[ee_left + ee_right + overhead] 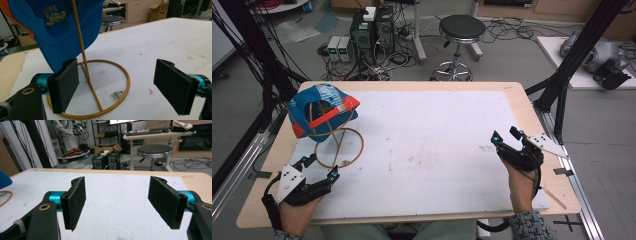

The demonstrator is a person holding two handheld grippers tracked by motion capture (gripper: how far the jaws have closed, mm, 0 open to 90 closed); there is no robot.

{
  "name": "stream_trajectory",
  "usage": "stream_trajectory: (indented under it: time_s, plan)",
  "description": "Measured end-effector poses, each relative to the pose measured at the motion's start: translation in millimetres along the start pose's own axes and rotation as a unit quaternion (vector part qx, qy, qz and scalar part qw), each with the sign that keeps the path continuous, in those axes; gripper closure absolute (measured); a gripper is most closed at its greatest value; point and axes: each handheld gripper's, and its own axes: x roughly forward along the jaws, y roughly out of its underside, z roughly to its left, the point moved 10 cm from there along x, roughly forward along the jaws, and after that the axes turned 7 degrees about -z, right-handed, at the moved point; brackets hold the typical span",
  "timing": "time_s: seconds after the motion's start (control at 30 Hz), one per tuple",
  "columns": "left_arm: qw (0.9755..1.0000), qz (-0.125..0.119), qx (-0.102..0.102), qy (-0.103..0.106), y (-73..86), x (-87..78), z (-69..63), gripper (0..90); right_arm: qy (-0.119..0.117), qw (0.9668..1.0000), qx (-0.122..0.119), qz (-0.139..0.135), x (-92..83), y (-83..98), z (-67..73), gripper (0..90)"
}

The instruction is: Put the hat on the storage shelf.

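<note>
Blue fabric cap with an orange brim hangs on a thin gold wire stand at the white counter's far left. Our left claw gapes just before the stand's ring; our right claw, also spread, idles well apart. Reaching seems next.

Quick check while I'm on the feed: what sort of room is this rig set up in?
Most likely a robotics or data-collection lab, not a home. Desktop computer towers sit on the floor amid tangled cables, black frame struts flank the white-topped table, and a round stool stands behind it.
</note>
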Motion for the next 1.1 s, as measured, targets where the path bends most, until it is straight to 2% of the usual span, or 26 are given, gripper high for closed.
stream_trajectory:
  time_s: [0.2, 0.43, 0.5, 0.8, 1.1]
  plan:
    - [1.0, 0.001, 0.0, 0.0, 0.1, -0.3, -0.2, 20.4, 0.01, 0.9999, -0.002, 0.005, -5.0, 18.3, -7.4, 28.3]
    - [1.0, -0.003, -0.002, 0.002, -0.9, -0.8, 0.1, 20.4, 0.014, 0.9998, 0.003, 0.016, -9.4, 34.1, -8.5, 27.8]
    - [1.0, -0.002, -0.002, 0.001, -0.9, -0.7, 0.4, 20.4, 0.018, 0.9995, -0.002, 0.024, -11.3, 41.7, -7.9, 27.7]
    - [1.0, -0.002, -0.002, 0.004, -0.5, 0.8, -1.2, 20.4, 0.015, 0.9992, -0.007, 0.038, -11.4, 52.3, -3.5, 27.4]
    - [1.0, -0.001, -0.001, 0.004, 0.0, 1.5, -1.1, 20.4, 0.017, 0.9989, -0.006, 0.042, -9.6, 55.5, -6.9, 27.2]
